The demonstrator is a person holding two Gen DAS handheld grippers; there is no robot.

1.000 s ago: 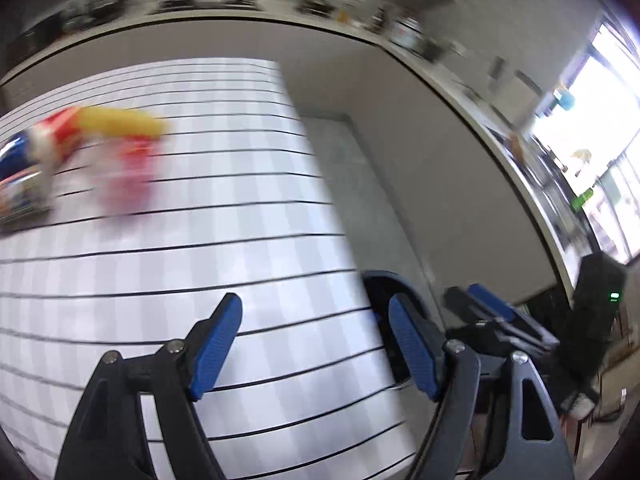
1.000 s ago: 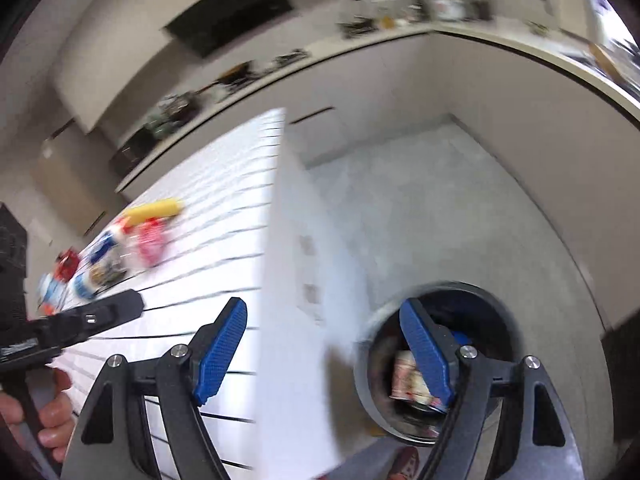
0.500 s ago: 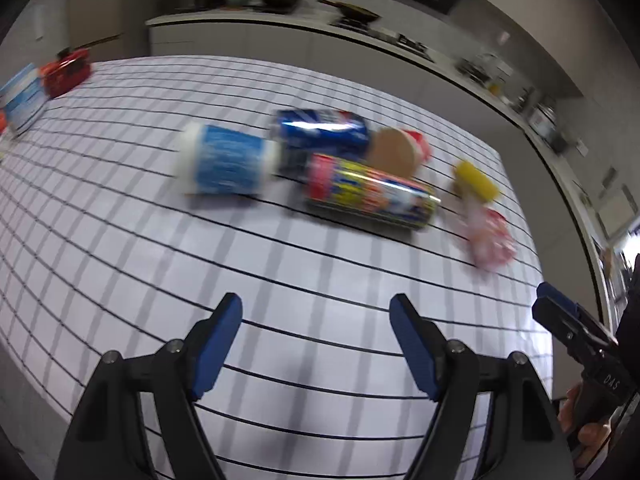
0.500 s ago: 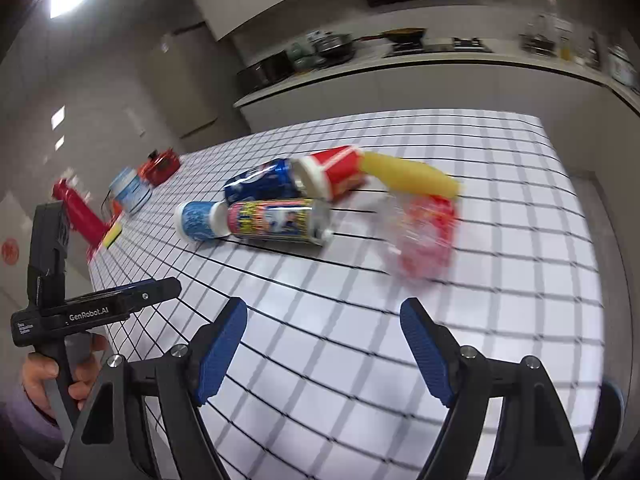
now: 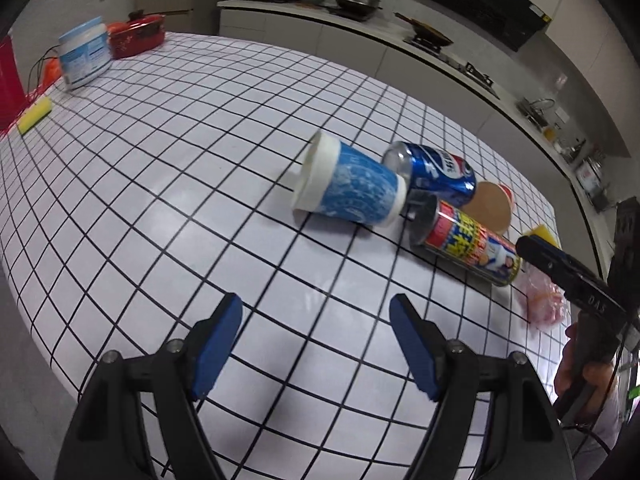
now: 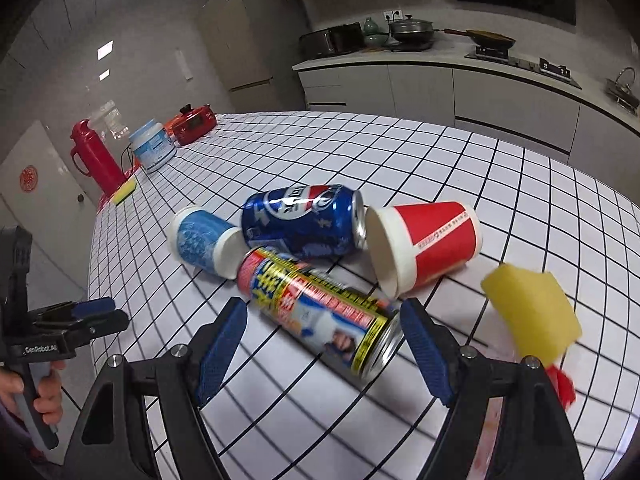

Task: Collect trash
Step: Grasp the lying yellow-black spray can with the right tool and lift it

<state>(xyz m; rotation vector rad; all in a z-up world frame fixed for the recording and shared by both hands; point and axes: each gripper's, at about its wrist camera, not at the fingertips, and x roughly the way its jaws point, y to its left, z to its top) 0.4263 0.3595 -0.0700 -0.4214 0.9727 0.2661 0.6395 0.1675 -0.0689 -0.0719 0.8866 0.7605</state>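
Observation:
Trash lies in a cluster on the white grid table [image 5: 160, 184]. A blue paper cup [image 5: 348, 186] [image 6: 204, 242], a blue soda can [image 5: 434, 172] [image 6: 304, 220], a red and yellow can [image 5: 468, 246] [image 6: 320, 310] and a red paper cup [image 6: 424, 246] all lie on their sides, touching. A yellow sponge [image 6: 532, 314] and a pink plastic wrapper [image 5: 542, 300] lie at the right. My left gripper [image 5: 316, 344] is open and empty, short of the blue cup. My right gripper [image 6: 324, 348] is open, its jaws on either side of the red and yellow can's near end.
At the table's far left stand a white and blue tub [image 5: 84, 58], a red pot [image 5: 138, 36], a red thermos [image 6: 96, 158] and a small yellow sponge [image 5: 35, 115]. A kitchen counter with cookware [image 6: 412, 32] runs behind. The table edge [image 5: 48, 344] is near my left gripper.
Both grippers have swung from the bin on the floor beside the table back over the table, and now face the cluster of trash. The right one has closed in on the red and yellow can.

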